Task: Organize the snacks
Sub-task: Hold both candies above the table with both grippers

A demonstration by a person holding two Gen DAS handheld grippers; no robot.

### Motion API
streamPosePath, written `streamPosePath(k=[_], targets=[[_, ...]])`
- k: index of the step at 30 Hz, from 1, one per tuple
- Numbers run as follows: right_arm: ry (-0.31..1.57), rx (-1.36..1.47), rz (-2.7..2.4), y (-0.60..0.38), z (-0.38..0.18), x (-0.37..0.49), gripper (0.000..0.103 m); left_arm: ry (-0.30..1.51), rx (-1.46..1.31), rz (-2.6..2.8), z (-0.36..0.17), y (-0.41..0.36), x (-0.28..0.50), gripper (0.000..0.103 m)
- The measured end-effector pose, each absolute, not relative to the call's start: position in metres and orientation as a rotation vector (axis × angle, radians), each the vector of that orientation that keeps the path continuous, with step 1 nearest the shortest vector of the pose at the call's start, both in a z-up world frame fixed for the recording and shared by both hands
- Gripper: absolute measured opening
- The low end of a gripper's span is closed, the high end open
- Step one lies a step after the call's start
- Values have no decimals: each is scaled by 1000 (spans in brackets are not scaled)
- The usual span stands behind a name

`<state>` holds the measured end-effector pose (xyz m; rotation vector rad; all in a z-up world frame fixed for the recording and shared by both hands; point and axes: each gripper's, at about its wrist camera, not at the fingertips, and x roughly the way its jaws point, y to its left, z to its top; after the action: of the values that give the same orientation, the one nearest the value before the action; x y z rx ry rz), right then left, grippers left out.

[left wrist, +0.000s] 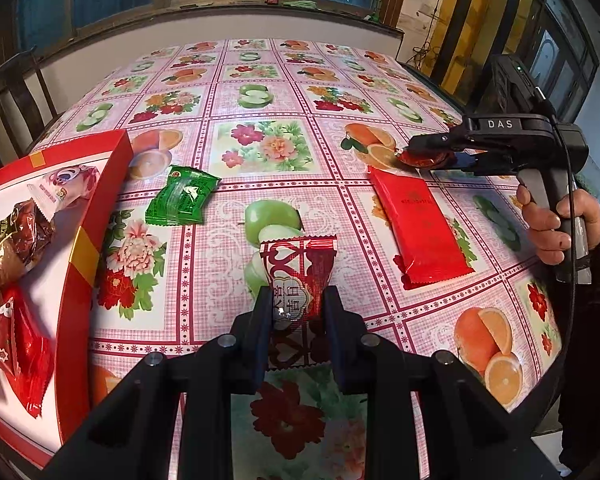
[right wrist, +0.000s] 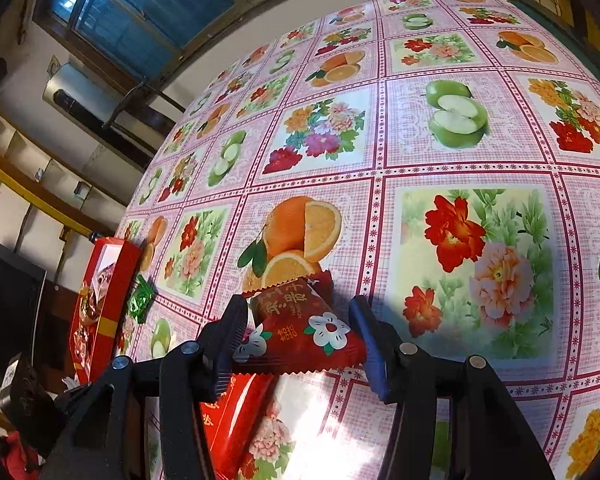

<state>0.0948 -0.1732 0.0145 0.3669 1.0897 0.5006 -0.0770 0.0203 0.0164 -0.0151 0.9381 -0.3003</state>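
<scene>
Jaws on the left gripper (left wrist: 296, 312) are pinching a red-and-white candy packet (left wrist: 298, 276) by its narrow middle, low centre of the left wrist view. That's a thin hold on slick film, so a quick swing toward the red box (left wrist: 100, 216) at the left edge could let it slip or twist out. Over on the right gripper (right wrist: 300, 336), jaws sit wide around a dark red flowered packet (right wrist: 304, 328) at lower centre; whether the pads truly press it I cannot tell, so it may drop. 2 loose ones wait on the worktop (left wrist: 260, 80): a green packet (left wrist: 182, 200) and a long red packet (left wrist: 424, 228), just beneath that right gripper, easily knocked.
</scene>
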Motion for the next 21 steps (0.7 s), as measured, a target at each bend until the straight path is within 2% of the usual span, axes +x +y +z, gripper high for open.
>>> streamPosePath(k=[7,11,21], targets=[[1115,262,518,-170,16,88,57,939,-19,-291,17,21,-76,24],[1122,241,521,-171,17,85,64,936,-25,-287,19,21,-75,24],[1118,163,505,-166,19,80,64,938,-22,-284,18,21,-76,24]])
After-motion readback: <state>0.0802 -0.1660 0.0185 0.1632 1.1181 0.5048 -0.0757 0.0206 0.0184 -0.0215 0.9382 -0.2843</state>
